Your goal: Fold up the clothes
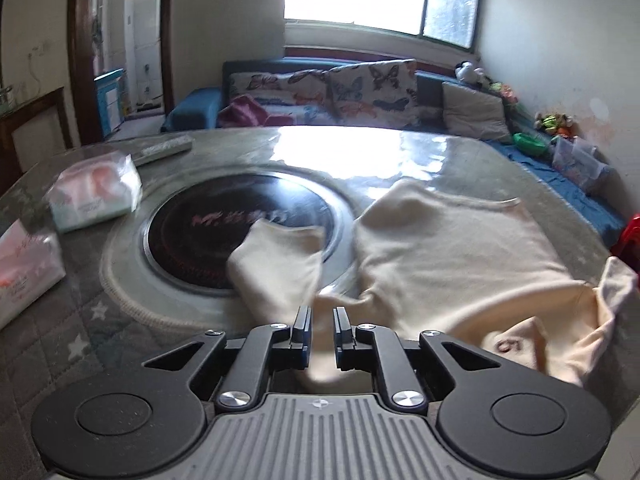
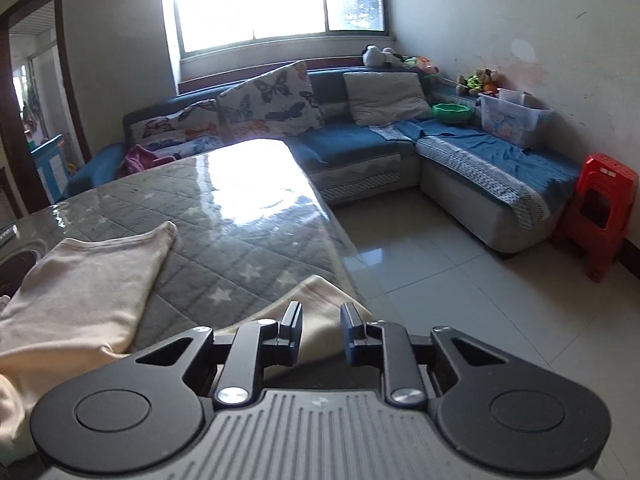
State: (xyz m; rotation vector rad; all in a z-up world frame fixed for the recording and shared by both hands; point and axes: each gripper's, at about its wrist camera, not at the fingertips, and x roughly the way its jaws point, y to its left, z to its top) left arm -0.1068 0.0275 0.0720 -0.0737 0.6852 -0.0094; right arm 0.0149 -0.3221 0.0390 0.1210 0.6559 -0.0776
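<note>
Ahead of our left gripper [image 1: 322, 330], in the left wrist view, we see the cream garment [image 1: 452, 264] spread over the table [image 1: 120, 308], its body off to the claw's right and one sleeve [image 1: 280, 264] running forward from between the fingers onto the round black hotplate [image 1: 208, 232]. Our jaws stand narrowly apart with the sleeve's cloth lying in the gap, and the pads do not appear to press it, so we judge the sleeve has been laid out here rather than gripped. Two tissue packs [image 1: 96, 192] and a remote [image 1: 164, 148] sit well to the claw's left, clear of the work. At our right gripper [image 2: 320, 334], in the right wrist view, the jaws are likewise narrowly parted, with the other sleeve [image 2: 316, 300] lying beneath and just ahead of them at the table's edge, loose as far as we can tell. To that claw's left the garment's hem end lies flat on the quilted cover. We judge both sleeves now lie spread for folding inward.
</note>
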